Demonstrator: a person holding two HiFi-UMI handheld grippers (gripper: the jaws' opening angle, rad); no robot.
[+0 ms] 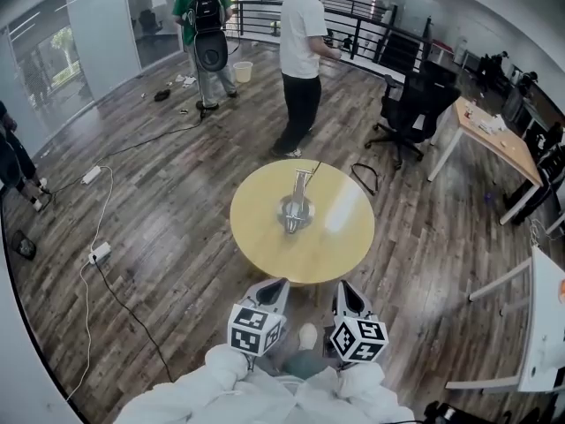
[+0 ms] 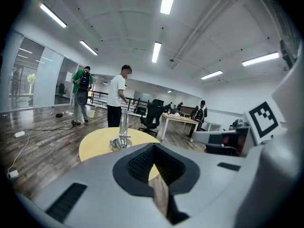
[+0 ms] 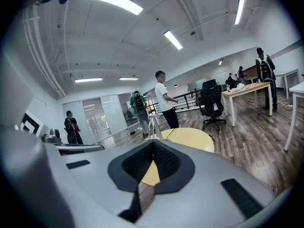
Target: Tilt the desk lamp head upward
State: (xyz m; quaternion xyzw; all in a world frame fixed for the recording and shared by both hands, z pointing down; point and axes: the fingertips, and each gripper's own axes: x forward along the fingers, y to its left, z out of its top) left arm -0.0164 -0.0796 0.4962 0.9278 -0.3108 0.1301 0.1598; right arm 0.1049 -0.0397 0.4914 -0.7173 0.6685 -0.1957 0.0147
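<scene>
A silver desk lamp (image 1: 297,203) stands in the middle of a round yellow table (image 1: 265,241), its head low over its round base. The left gripper view shows the lamp (image 2: 122,133) ahead on the table (image 2: 95,145); the right gripper view shows only the lamp's arm (image 3: 153,127) above that gripper's body. My left gripper (image 1: 278,284) and right gripper (image 1: 342,287) are side by side just short of the table's near edge, both shut and holding nothing. They are well apart from the lamp.
A person in a white shirt (image 1: 303,60) stands beyond the table and another with a backpack (image 1: 207,34) farther back. A black office chair (image 1: 410,113) and a wooden desk (image 1: 494,140) are at the right. Cables and a power strip (image 1: 99,254) lie on the floor at the left.
</scene>
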